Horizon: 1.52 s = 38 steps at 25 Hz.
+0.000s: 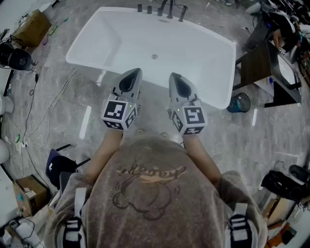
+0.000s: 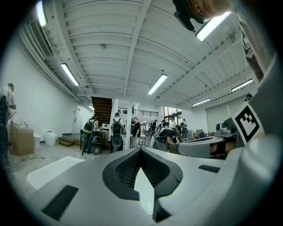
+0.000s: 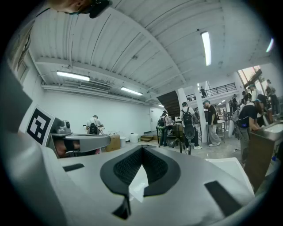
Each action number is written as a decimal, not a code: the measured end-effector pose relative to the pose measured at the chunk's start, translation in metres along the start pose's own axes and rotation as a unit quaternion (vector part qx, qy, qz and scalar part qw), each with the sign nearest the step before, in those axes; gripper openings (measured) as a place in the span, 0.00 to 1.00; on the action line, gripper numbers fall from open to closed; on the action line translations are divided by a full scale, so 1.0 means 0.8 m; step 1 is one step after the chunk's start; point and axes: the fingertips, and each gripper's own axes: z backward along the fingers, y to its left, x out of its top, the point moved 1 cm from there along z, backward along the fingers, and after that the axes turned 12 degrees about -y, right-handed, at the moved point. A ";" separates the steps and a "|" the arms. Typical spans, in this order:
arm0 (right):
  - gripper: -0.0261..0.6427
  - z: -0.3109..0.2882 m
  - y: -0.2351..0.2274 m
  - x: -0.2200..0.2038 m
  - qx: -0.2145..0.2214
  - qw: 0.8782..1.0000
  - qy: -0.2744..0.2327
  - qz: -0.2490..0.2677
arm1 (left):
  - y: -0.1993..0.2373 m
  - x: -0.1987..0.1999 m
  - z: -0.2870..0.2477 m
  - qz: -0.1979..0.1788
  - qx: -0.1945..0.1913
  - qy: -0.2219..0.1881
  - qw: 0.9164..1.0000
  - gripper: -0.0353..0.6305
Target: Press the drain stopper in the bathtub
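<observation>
In the head view a white bathtub (image 1: 97,46) stands on the marbled floor ahead of me, with a small round metal drain stopper (image 1: 154,56) in the middle of its bottom. Dark tap fittings (image 1: 161,9) line its far rim. My left gripper (image 1: 135,72) and right gripper (image 1: 173,76) are held side by side over the tub's near rim, well short of the stopper. Both are shut with nothing in them. The left gripper (image 2: 140,150) and right gripper (image 3: 142,148) views look out level across a hall, with only a corner of the tub in sight.
A blue bucket (image 1: 239,102) sits by the tub's right corner, beside a dark table (image 1: 264,68). Cables (image 1: 46,114) trail over the floor at left, near a cardboard box (image 1: 32,27). Several people (image 2: 116,128) stand far off in the hall.
</observation>
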 end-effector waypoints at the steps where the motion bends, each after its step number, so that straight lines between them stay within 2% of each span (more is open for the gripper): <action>1: 0.04 -0.002 0.001 0.000 0.000 1.000 0.000 0.001 | 0.001 -0.001 -0.001 0.001 -0.001 0.000 1.000 0.06; 12: 0.04 -0.024 0.019 -0.007 -0.004 1.000 -0.005 -0.004 | 0.027 -0.011 0.000 0.002 -0.023 0.009 1.000 0.06; 21: 0.04 -0.040 0.023 -0.019 -0.025 1.000 -0.002 0.009 | 0.053 -0.023 -0.007 0.008 -0.042 0.011 0.999 0.06; 29: 0.04 -0.082 0.004 -0.024 -0.033 0.999 -0.006 0.015 | 0.082 -0.033 -0.045 0.015 -0.042 0.005 0.999 0.05; 38: 0.04 -0.155 -0.046 -0.027 -0.030 0.999 -0.003 0.016 | 0.113 -0.041 -0.128 0.018 -0.043 0.002 0.999 0.06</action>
